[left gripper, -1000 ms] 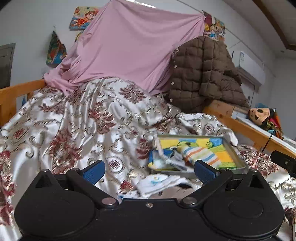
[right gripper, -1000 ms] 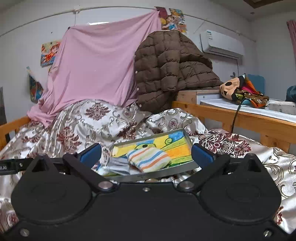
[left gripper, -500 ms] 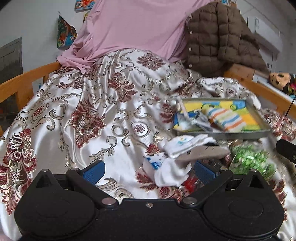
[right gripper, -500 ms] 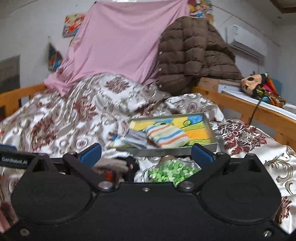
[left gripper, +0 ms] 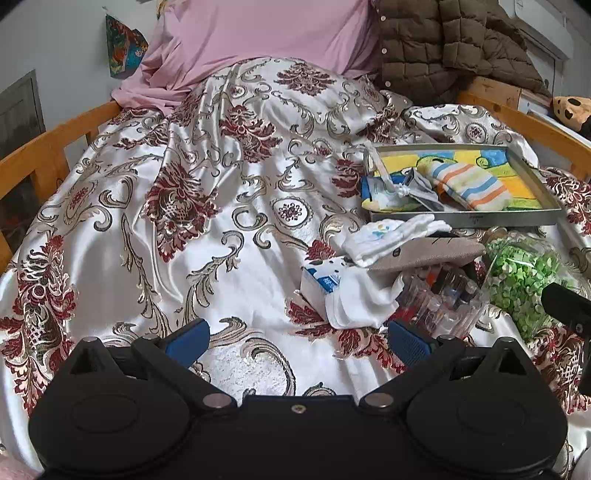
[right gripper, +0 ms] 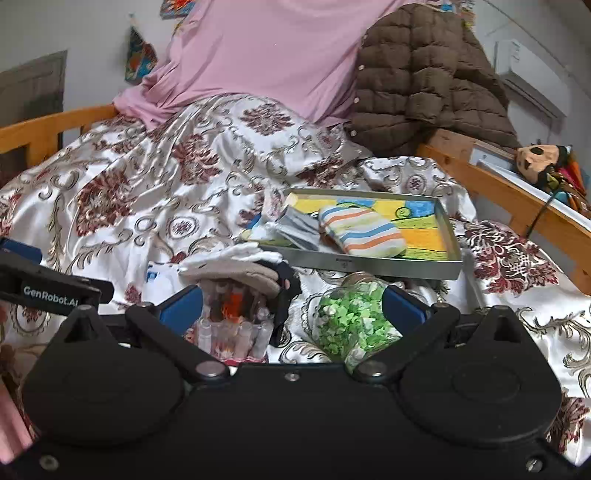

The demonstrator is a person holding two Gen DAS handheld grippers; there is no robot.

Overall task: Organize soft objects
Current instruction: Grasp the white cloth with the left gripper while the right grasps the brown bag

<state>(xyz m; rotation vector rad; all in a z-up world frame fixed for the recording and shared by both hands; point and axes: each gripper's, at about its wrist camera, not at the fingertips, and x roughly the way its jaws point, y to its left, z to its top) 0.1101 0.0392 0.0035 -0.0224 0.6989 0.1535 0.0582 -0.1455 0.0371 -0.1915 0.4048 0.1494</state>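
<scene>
Satin bedding (left gripper: 229, 229) in white and maroon covered a wooden-railed bed beneath a pink sheet (left gripper: 258, 33) and brown jacket (right gripper: 424, 85). At 2 o'clock, the tray (left gripper: 480, 220) held a striped towel (left gripper: 469, 186) and grey cloth — part done, seemingly. White socks (left gripper: 388, 238) lay outside near 3 o'clock. Left gripper (left gripper: 299, 338) and right gripper (right gripper: 291, 308) gaped wide, grasping nothing.

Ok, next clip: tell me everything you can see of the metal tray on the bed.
The metal tray is a shallow grey rectangle with low upright walls and a bright yellow, blue and green picture lining its floor. It rests slightly tilted on the patterned bedspread. Inside lie a folded striped cloth, a grey folded piece and a blue-and-white item at the left end. Neither gripper touches it.
</scene>
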